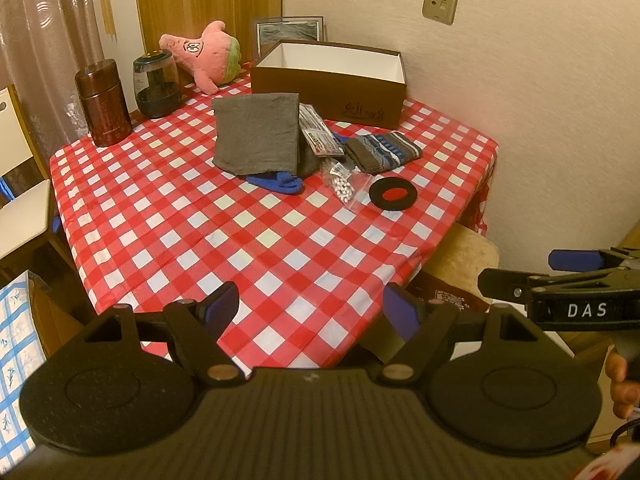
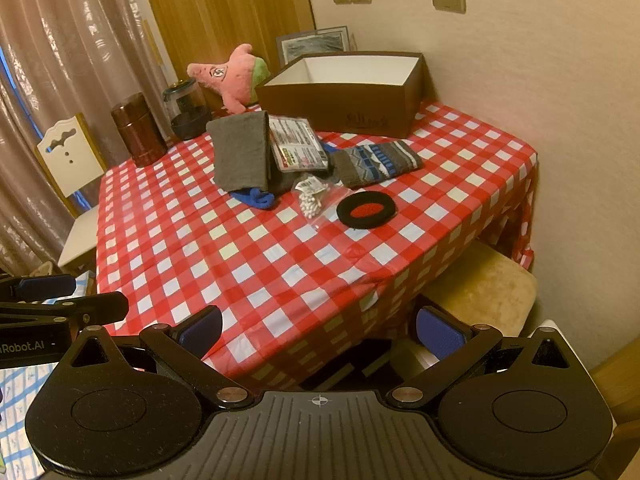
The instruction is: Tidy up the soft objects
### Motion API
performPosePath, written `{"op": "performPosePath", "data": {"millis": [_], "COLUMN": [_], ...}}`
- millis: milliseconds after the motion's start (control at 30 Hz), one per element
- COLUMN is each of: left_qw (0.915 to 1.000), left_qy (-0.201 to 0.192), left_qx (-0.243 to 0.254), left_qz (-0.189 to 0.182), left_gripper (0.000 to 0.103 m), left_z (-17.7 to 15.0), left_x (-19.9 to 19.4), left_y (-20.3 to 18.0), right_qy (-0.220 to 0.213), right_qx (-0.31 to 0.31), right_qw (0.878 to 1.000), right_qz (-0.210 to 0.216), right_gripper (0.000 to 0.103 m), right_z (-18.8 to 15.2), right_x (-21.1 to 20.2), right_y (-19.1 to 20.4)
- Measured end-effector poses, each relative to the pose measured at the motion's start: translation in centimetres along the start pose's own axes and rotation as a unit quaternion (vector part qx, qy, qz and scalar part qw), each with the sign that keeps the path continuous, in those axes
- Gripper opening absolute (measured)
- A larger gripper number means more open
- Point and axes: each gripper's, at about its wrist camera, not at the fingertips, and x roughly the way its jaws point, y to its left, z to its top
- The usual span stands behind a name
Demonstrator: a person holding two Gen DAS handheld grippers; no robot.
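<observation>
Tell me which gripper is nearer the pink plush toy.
Left, slightly. Both grippers, left and right, hang open off the table's near edge, far from the pink plush toy at the back.

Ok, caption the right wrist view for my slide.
Open right claw facing checkered table with gray cloth, patterned sock, pink plush, empty brown box.

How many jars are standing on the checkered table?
2. The brown jar stands at the table's far left corner, and the clear jar with dark contents stands right beside it, in front of the pink plush toy. Nothing seems to hide another.
</observation>
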Motion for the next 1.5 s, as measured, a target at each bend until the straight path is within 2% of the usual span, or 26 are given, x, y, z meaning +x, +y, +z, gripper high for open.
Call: {"op": "performPosePath", "data": {"millis": [1500], "left_qw": [1.0], "left_qy": [0.001], "left_qx": [0.0], "left_qz": [0.001], "left_gripper": [0.078], "left_z": [0.0], "left_x": [0.0], "left_y": [-0.01], "right_qy": [0.0], "right_qx": [0.001], "right_qw": [1.0], "right_qz": [0.001], "right_gripper": [0.103], "right_z": [0.41], "right_x": [0.48], "right_y": [0.09]}}
